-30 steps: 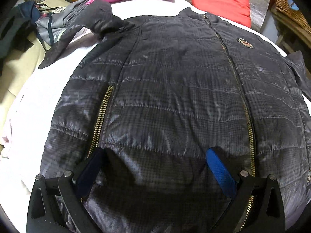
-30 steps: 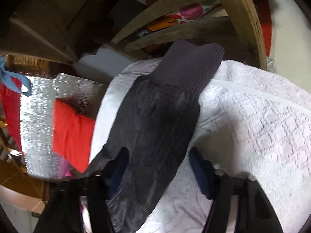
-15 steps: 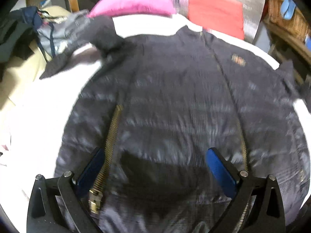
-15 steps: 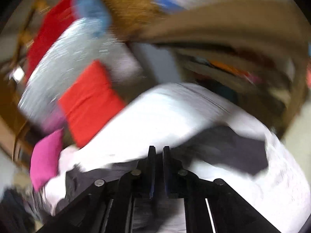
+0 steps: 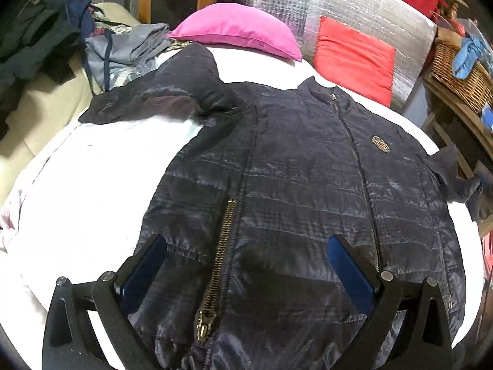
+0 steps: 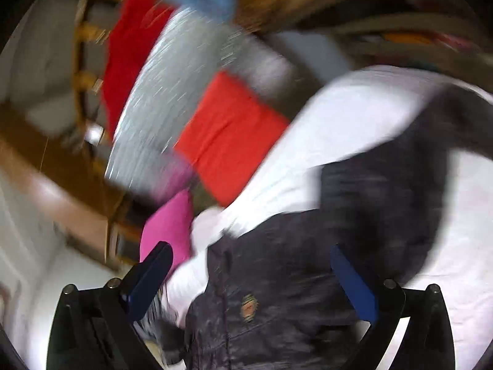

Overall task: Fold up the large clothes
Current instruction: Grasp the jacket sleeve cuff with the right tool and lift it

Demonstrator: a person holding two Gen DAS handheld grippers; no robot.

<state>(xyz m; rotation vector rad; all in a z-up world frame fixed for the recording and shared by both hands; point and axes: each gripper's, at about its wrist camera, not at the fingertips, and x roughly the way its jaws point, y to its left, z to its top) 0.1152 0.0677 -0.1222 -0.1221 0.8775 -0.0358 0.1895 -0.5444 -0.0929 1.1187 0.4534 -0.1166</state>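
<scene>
A dark quilted jacket [image 5: 292,191] lies front up and zipped on a white bedcover [image 5: 86,191]. Its left sleeve [image 5: 172,95] is spread toward the far left; its right sleeve [image 5: 456,178] hangs at the bed's right edge. My left gripper [image 5: 246,262] is open and empty, hovering over the jacket's hem near a brass pocket zipper [image 5: 218,265]. In the blurred right wrist view, my right gripper [image 6: 249,274] is open and empty above the jacket's chest [image 6: 277,293], near its badge [image 6: 248,305] and right sleeve [image 6: 400,185].
A pink pillow [image 5: 237,30], a red cushion [image 5: 354,58] and a silver foil mat [image 5: 339,6] stand at the bed's head. Piled clothes [image 5: 123,49] lie at the far left. A wicker basket [image 5: 462,67] on wooden furniture is at the right.
The left gripper has pulled back and lifted, so more of the jacket shows. The right gripper shut on the sleeve, swung left toward the jacket body, and is now open again.
</scene>
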